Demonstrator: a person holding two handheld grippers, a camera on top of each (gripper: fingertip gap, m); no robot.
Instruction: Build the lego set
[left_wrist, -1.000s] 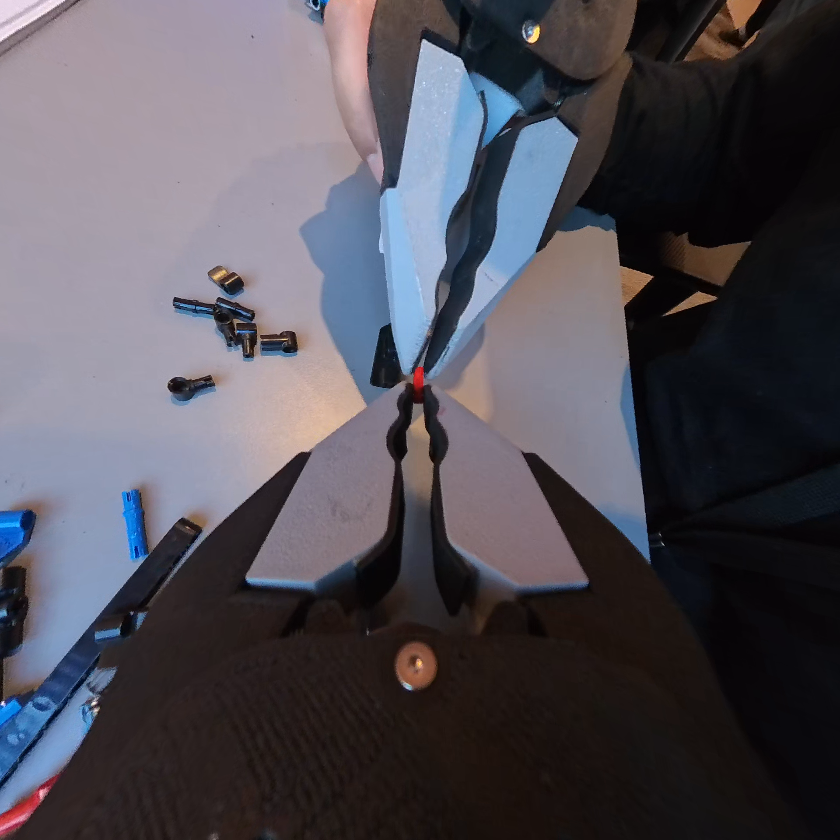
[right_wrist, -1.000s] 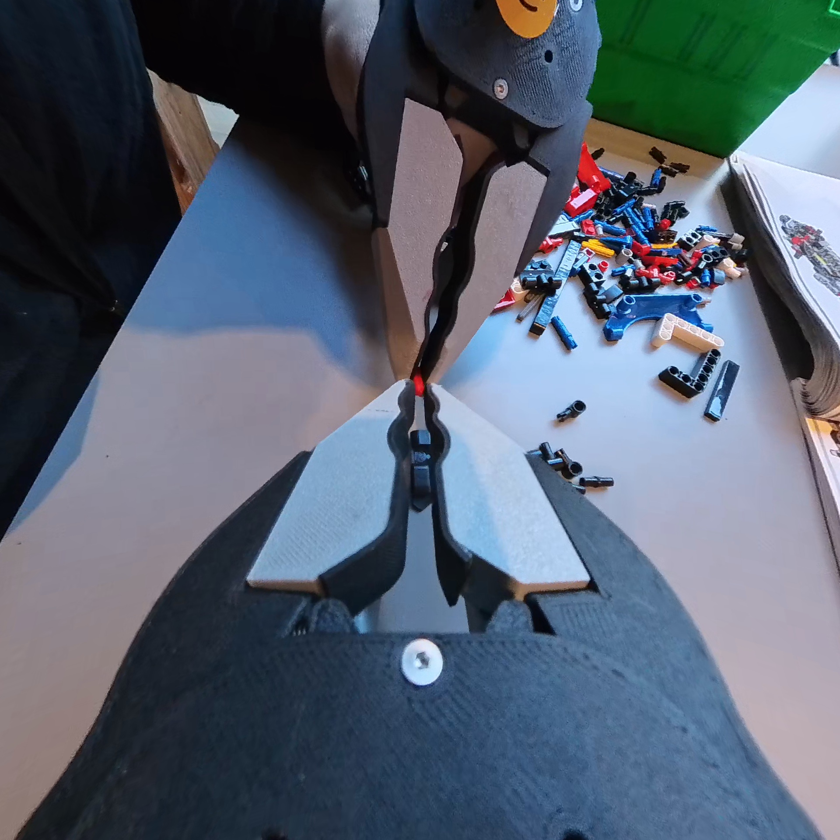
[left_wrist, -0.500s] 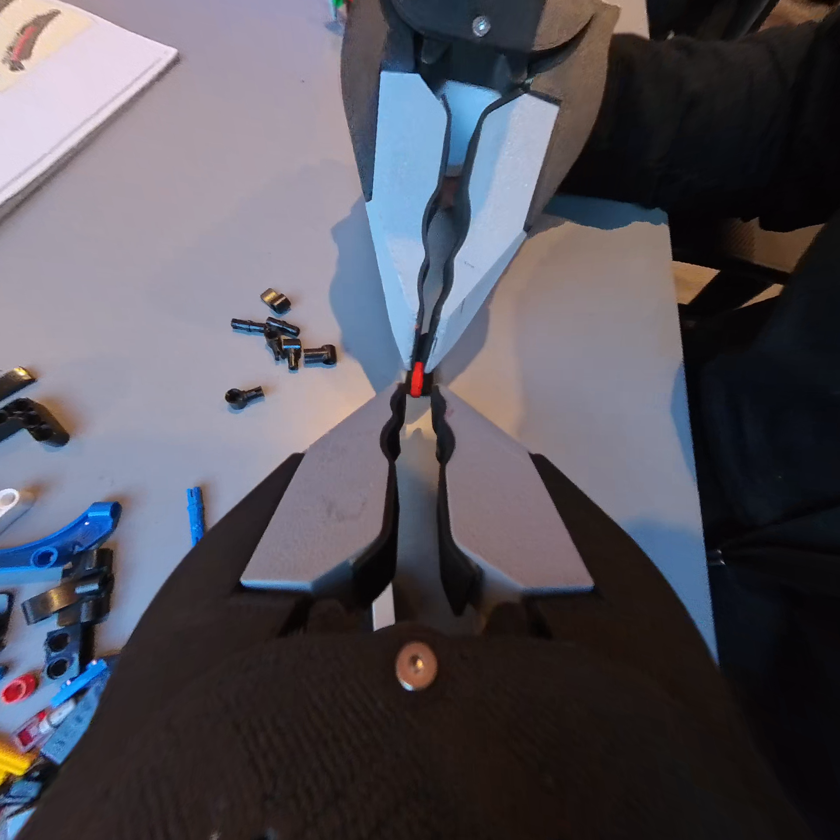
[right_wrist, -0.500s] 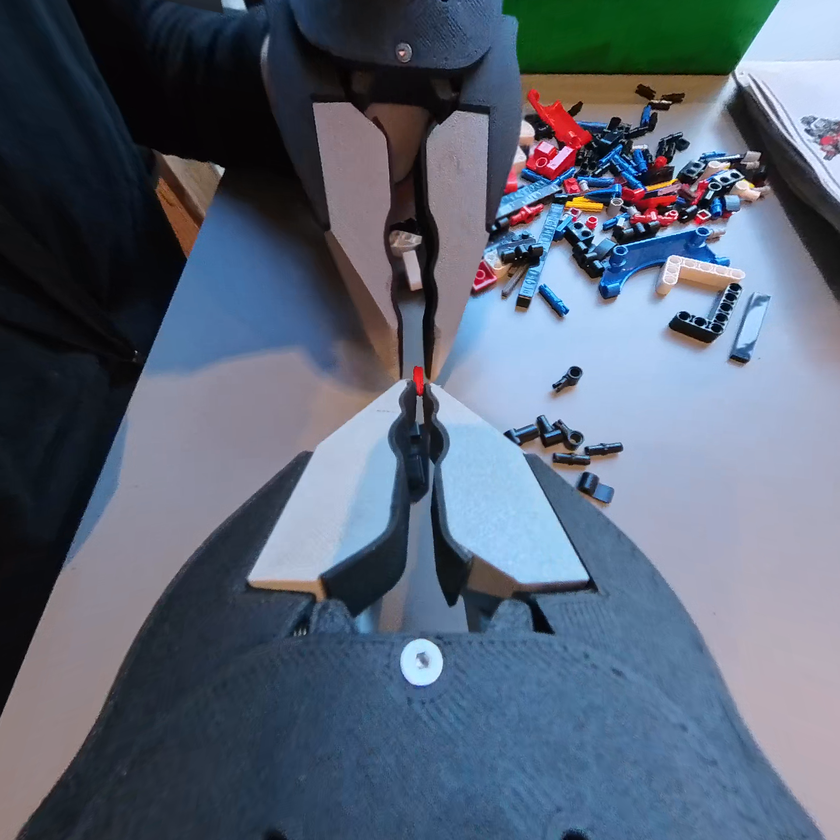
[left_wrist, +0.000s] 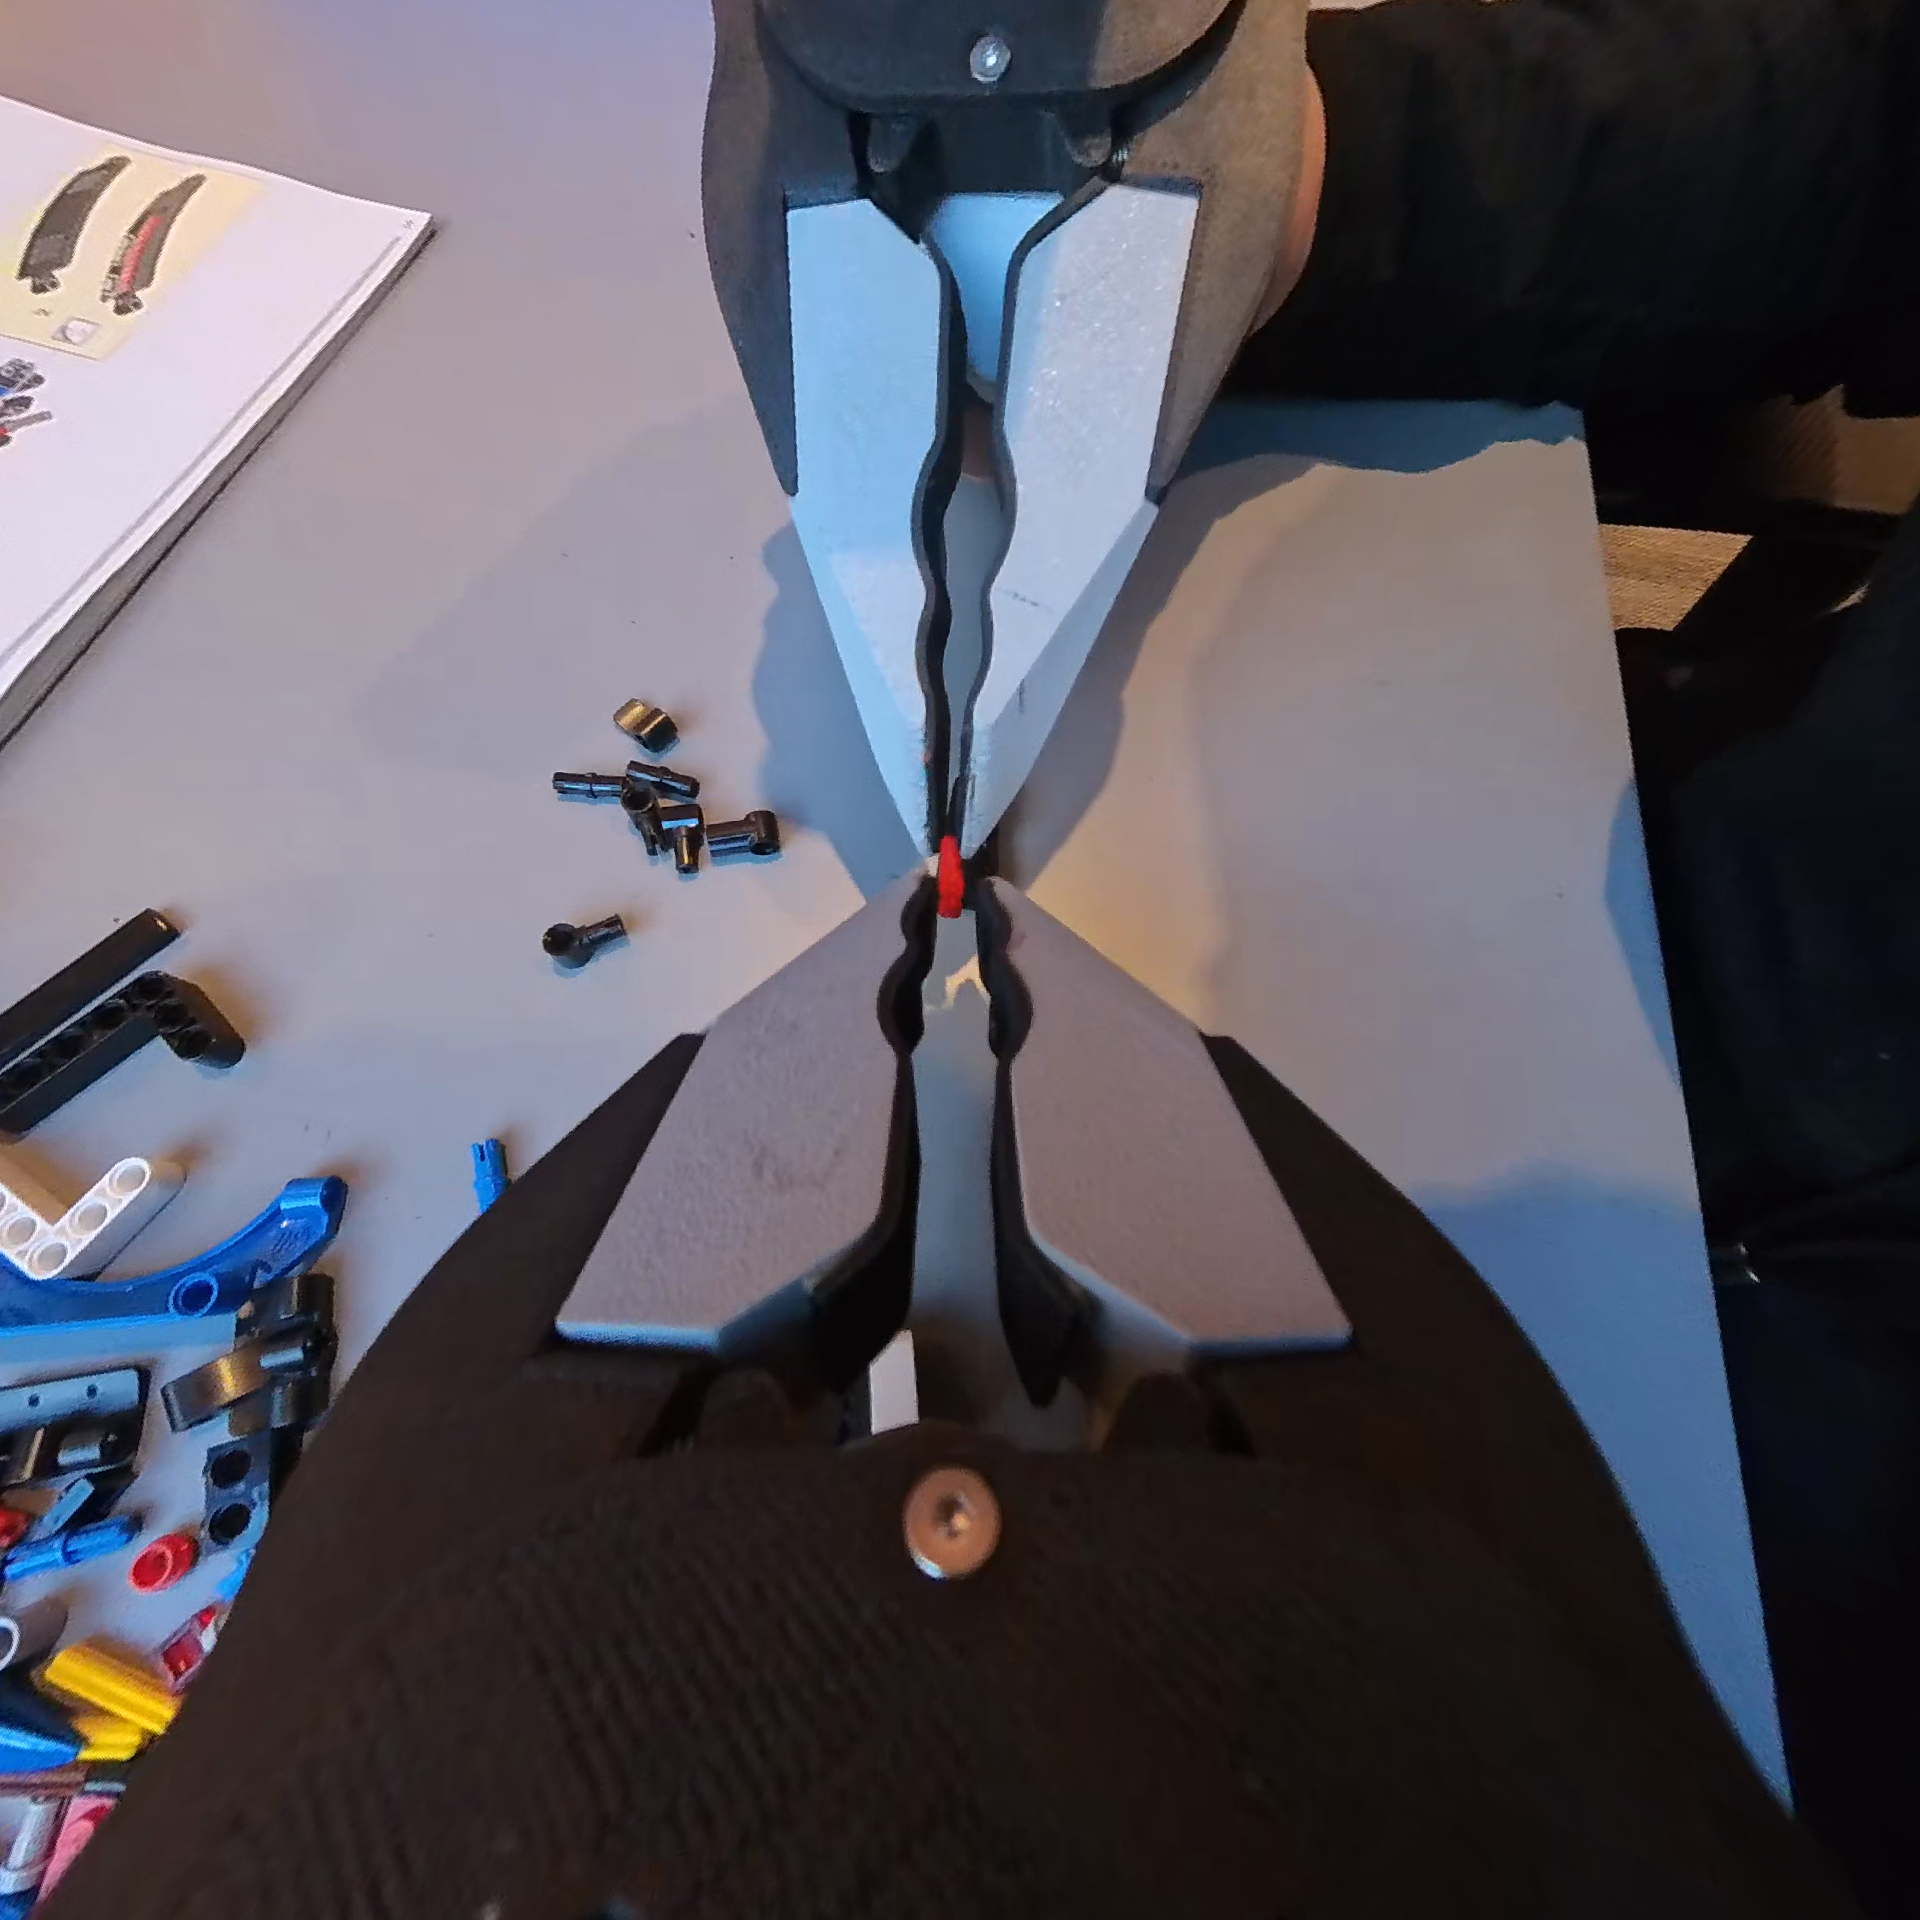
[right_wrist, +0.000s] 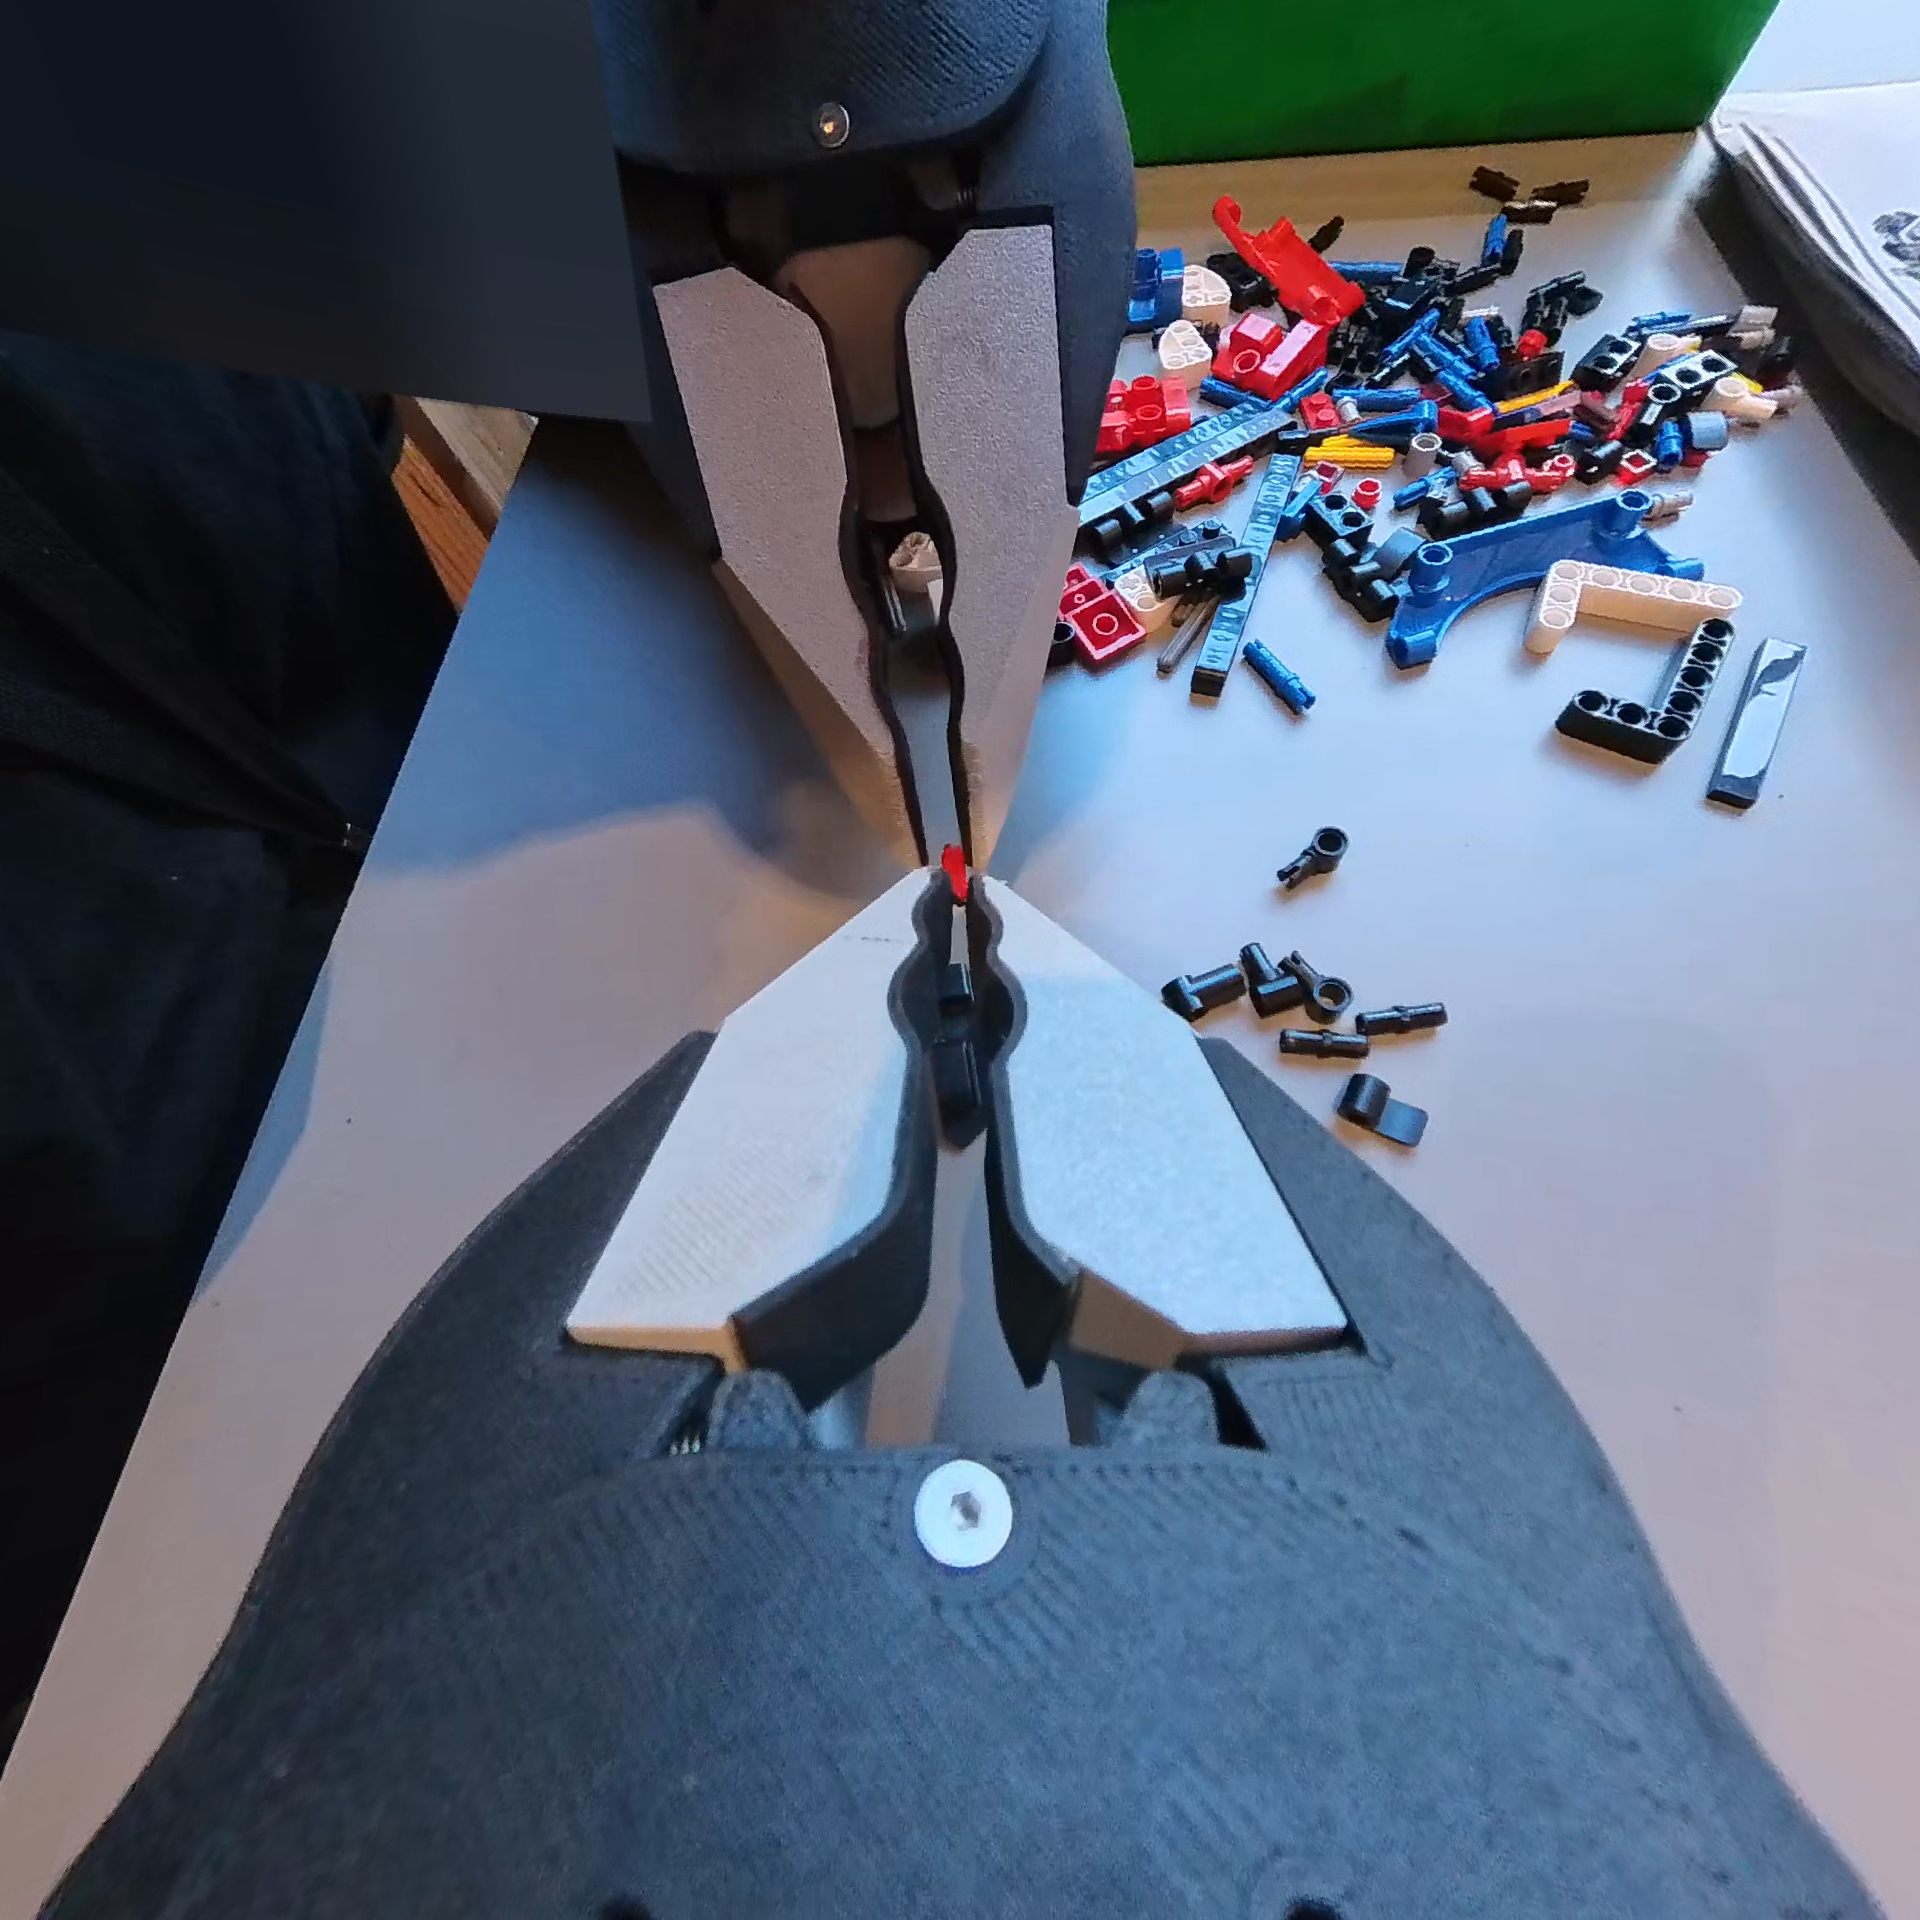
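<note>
My left gripper (left_wrist: 951, 896) and my right gripper (right_wrist: 956, 885) meet tip to tip above the grey table (left_wrist: 1330, 727). A small red piece (left_wrist: 949, 889) sits where the tips meet, and the left gripper is shut on it. In the right wrist view the red piece (right_wrist: 953, 869) shows at the tip of a thin black stem. The right gripper is shut on a black piece (right_wrist: 956, 1049) lodged between its fingers. Each view shows the other gripper coming down from the top: the right one (left_wrist: 951, 831) and the left one (right_wrist: 943, 844).
Small black connectors (right_wrist: 1309, 997) lie loose near the tips. A pile of red, blue and black bricks (right_wrist: 1403, 416) spreads beyond, with a black L-beam (right_wrist: 1662, 696). There is also an instruction booklet (left_wrist: 156, 364), a green box (right_wrist: 1455, 73), and the table edge beside a person in dark clothes (left_wrist: 1766, 935). Only a small space, under 4 cm, lies between the two pairs of fingers.
Both grippers stayed tip to tip on the red piece while swinging into one straight line. More of the brick pile and the booklet came into view.
</note>
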